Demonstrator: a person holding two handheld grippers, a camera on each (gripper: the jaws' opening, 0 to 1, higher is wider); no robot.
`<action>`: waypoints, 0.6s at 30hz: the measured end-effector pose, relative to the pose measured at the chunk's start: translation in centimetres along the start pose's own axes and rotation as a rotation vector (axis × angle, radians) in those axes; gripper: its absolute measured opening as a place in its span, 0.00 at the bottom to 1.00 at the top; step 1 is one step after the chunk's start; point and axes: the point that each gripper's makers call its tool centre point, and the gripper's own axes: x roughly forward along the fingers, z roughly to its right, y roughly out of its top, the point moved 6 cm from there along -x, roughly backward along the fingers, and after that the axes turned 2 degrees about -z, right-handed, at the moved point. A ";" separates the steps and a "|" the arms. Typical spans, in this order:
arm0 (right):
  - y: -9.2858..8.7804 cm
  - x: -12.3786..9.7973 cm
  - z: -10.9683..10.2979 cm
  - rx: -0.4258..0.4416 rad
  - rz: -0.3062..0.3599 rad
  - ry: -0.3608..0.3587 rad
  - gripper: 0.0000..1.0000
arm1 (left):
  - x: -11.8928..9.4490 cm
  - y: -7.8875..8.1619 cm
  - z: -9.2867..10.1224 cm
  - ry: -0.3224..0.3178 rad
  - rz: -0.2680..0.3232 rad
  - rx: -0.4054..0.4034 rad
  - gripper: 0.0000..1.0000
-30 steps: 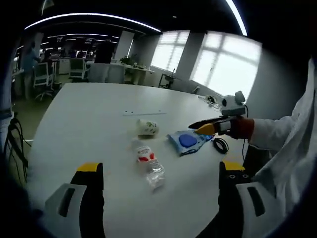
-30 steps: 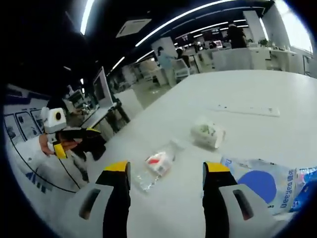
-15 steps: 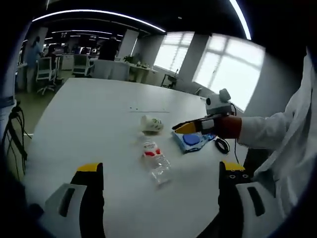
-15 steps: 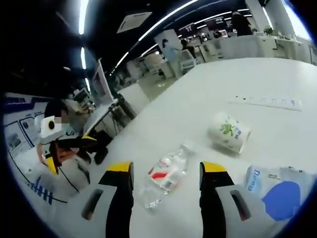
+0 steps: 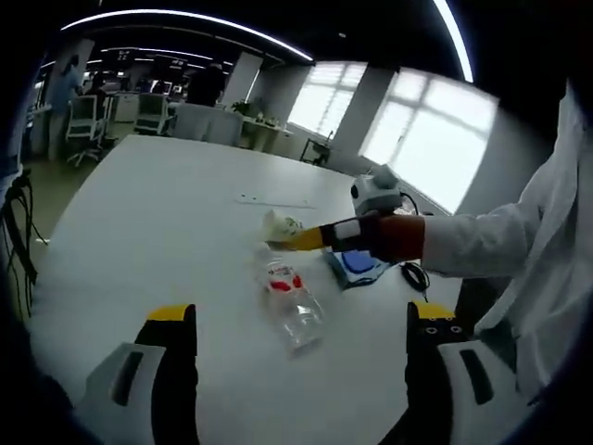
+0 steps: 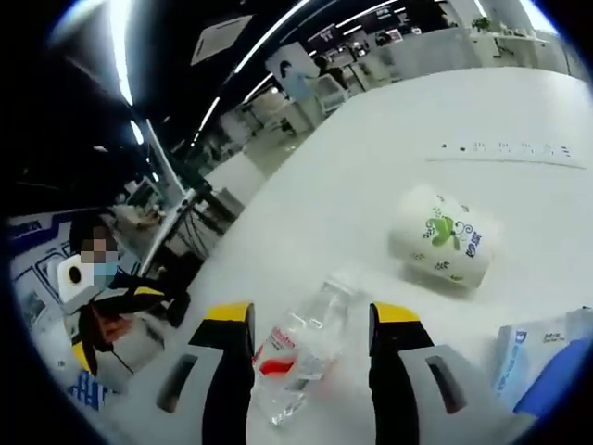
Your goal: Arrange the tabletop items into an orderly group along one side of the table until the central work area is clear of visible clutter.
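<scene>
A clear plastic bottle [image 5: 289, 301] with a red label lies on its side on the white table [image 5: 148, 222]. Behind it lies a white paper roll [image 5: 278, 225] with a green print, and to the right a blue-and-white pack [image 5: 359, 264]. My left gripper [image 5: 301, 315] is open, held back from the bottle. My right gripper [image 5: 301, 241] reaches in from the right, tips near the roll, just above the bottle. In the right gripper view my right gripper [image 6: 312, 315] is open, with the bottle [image 6: 301, 348] lying between its jaws. The roll [image 6: 443, 236] and pack [image 6: 547, 357] lie further right.
A black cable [image 5: 412, 275] lies coiled by the pack near the table edge. A thin white strip [image 6: 505, 148] lies further back on the table. The person's white sleeve [image 5: 500, 250] crosses from the right. Desks and chairs [image 5: 88, 111] stand beyond the far end.
My right gripper has moved from over the blue pack leftward to the bottle, which now lies between its jaws. My left gripper has stayed open and has come a little closer.
</scene>
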 end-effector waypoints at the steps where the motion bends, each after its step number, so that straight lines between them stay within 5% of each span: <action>1: 0.1 0.4 0.2 0.015 -0.004 -0.001 0.47 | 0.1 0.0 -0.1 0.000 -0.001 -0.001 0.96; 18: -0.5 3.4 0.8 0.200 -0.031 -0.069 0.38 | 1.6 0.2 -0.4 -0.022 0.032 -0.016 0.93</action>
